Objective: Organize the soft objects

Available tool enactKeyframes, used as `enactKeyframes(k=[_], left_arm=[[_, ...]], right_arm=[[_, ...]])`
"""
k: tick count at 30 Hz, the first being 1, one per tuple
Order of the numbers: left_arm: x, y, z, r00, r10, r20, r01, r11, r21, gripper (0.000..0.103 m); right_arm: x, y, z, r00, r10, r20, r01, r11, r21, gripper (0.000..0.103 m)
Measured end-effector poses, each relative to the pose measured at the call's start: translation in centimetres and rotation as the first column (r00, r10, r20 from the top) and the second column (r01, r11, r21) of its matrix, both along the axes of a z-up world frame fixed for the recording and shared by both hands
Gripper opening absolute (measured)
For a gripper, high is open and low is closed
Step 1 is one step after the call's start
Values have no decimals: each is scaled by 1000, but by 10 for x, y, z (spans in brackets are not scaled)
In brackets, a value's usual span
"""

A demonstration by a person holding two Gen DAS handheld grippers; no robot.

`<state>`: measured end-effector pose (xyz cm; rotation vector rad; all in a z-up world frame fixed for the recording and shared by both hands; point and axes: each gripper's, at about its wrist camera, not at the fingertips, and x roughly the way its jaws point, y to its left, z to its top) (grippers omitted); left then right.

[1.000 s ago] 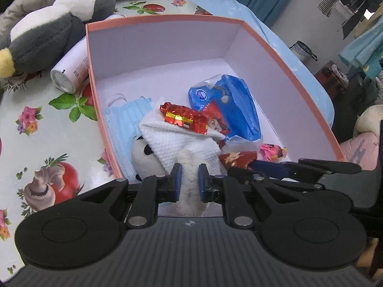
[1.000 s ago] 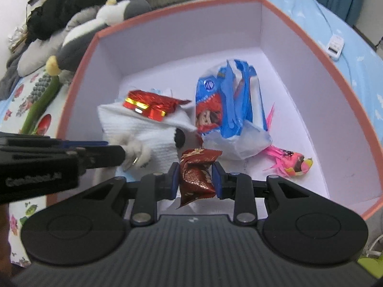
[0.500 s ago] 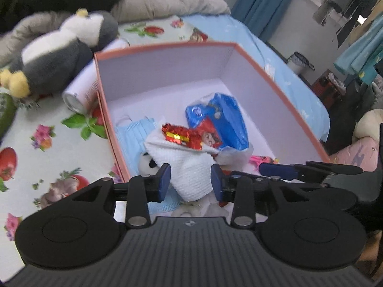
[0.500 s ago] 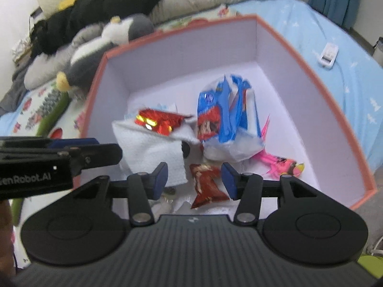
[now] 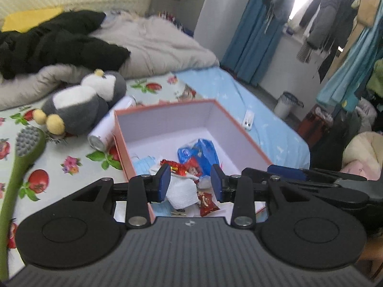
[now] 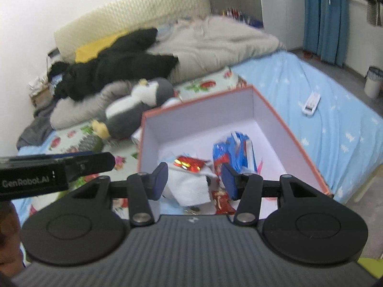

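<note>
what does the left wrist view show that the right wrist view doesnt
Only the left wrist view shows the silver can lying against the box's outer wall, the whole green brush on the flowered sheet, the hanging clothes, and the right claw at the right edge.

Only the right wrist view shows the left claw from the side.

Both show the pink box holding the white towel, blue packet and red snack bag, plus the penguin plush and white remote. Both claws are open, holding nothing.

"GenRobot.AI" in white on the black left gripper body, left of the box, other print illegible
</note>
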<state>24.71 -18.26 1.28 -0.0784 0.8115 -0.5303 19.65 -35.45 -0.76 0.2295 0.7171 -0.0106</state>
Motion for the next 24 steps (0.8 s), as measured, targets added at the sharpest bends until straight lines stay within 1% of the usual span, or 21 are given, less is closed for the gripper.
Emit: enactKeyframes(k=[6,11,17,24], left_arm=[[-42,28,36,997,28,69,-25,999,-45,42],[-80,45,61,991,35,129,-27,998,-65,42],[-118,59,80,984,37,173,-22,996,-86,42],[-153,64,86,982,25,188,-7,996,-93,42]], right_arm=[[-39,15,39,994,13,105,-10,999,-32,52],[-73,20,58,988,4,157,2,999,-33,52],[-105,24,66,982,-12,189,17,1000,-24,52],[-128,29,61,983,-4,186,12,999,-39,52]])
